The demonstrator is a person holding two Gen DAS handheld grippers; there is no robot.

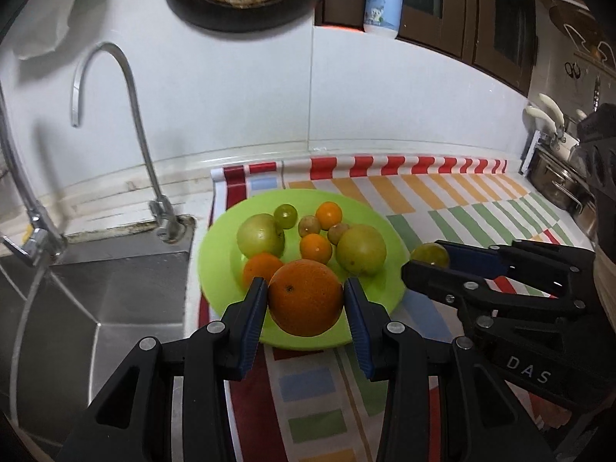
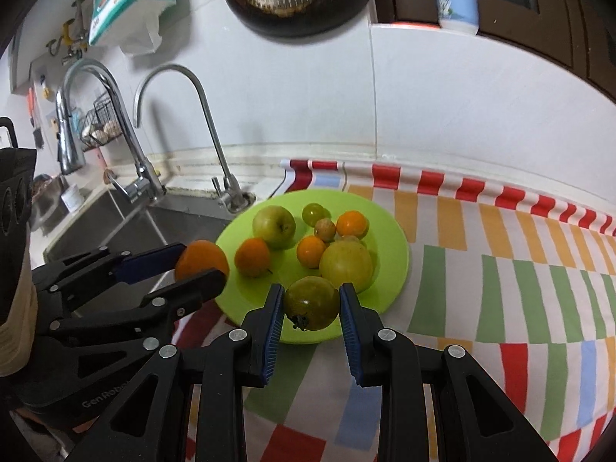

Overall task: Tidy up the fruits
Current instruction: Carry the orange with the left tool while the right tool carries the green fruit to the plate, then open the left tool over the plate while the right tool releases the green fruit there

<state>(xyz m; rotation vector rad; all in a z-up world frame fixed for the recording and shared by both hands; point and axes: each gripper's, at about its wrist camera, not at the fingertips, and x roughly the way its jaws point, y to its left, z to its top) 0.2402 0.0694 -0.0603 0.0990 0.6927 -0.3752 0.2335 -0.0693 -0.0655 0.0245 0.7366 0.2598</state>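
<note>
Left gripper (image 1: 306, 300) jaws pinching a large round orange (image 1: 305, 297) over the near rim of a lime-green round plate (image 1: 219, 238), right gripper (image 2: 312, 308) jaws pinching a green tomato (image 2: 312, 302) at the plate's near right edge, apples and small oranges crowding the plate, steel sink (image 1: 115, 281) left, striped cloth (image 1: 462, 200) on the counter.

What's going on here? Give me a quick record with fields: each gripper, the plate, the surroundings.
Left gripper: shut on large round orange
Right gripper: shut on dark green tomato
Round lime-green plastic plate: holds apples, small oranges and little round fruits
Surface: striped multicoloured cloth
Beside plate: steel sink, curved tap
</note>
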